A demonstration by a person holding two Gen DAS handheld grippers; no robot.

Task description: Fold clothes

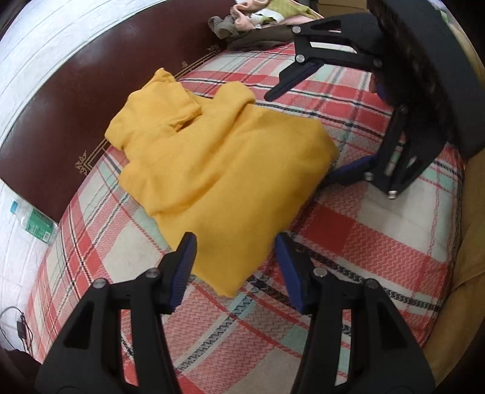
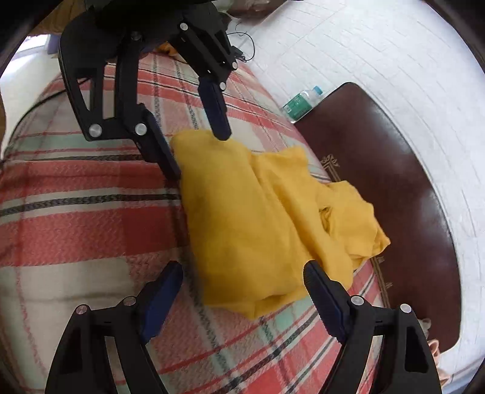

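A yellow garment point(image 1: 218, 169) lies folded into a rough rectangle on the plaid bedsheet point(image 1: 379, 242), with its bunched part toward the headboard. My left gripper point(image 1: 236, 260) stands open over the garment's near corner, and the blue pads point(image 1: 183, 266) do not press on the cloth. My right gripper point(image 1: 298, 138) hangs at the opposite side with its jaws wide apart and nothing in them. In the right wrist view the garment point(image 2: 257, 218) reaches between my right gripper's point(image 2: 242, 266) fingers, and the left gripper point(image 2: 198, 154) straddles the far corner.
A dark brown headboard point(image 1: 60, 115) borders the bed. A pile of other clothes point(image 1: 257, 21) sits at the far end. A water bottle point(image 1: 33, 222) and a cable point(image 1: 18, 327) lie on the white tiled floor beside the bed.
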